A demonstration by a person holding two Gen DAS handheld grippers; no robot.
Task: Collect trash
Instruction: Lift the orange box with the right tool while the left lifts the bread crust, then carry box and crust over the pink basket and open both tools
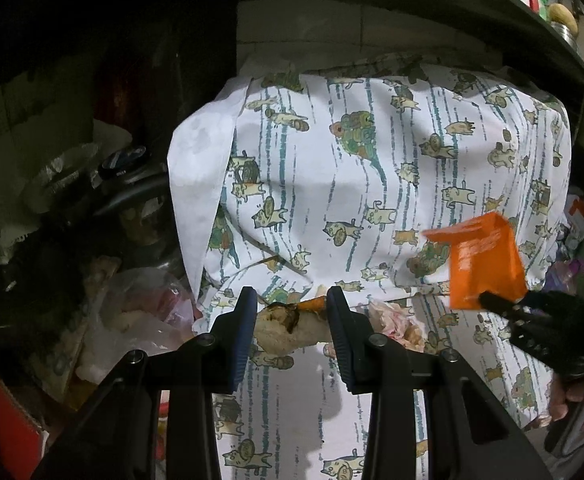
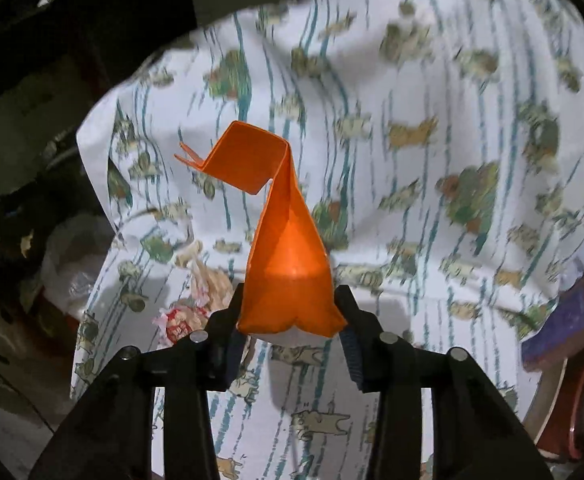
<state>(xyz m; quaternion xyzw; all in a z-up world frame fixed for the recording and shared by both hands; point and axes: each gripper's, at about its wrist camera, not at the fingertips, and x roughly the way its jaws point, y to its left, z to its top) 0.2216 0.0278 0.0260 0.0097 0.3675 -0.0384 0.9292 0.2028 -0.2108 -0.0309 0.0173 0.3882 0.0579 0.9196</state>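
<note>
My left gripper [image 1: 292, 308] is shut on a pale food scrap [image 1: 288, 328] with a dark burnt patch and an orange tip, held above the cat-print cloth [image 1: 371, 160]. My right gripper [image 2: 290, 308] is shut on a flattened orange carton [image 2: 288, 264], whose far end folds over to the left. The carton also shows in the left wrist view [image 1: 483, 256], with the right gripper [image 1: 491, 302] at the right edge. A crumpled pink-and-white wrapper [image 1: 395, 320] lies on the cloth between both grippers; it also shows in the right wrist view [image 2: 188, 316].
The cloth [image 2: 411, 120] drapes over a bulky object. Left of it lie a clear plastic bag [image 1: 140, 312], dark pots and lids [image 1: 124, 168] and a red box [image 1: 8, 420]. A shelf [image 1: 551, 20] with bottles runs at upper right. A purple item [image 2: 563, 328] sits at right.
</note>
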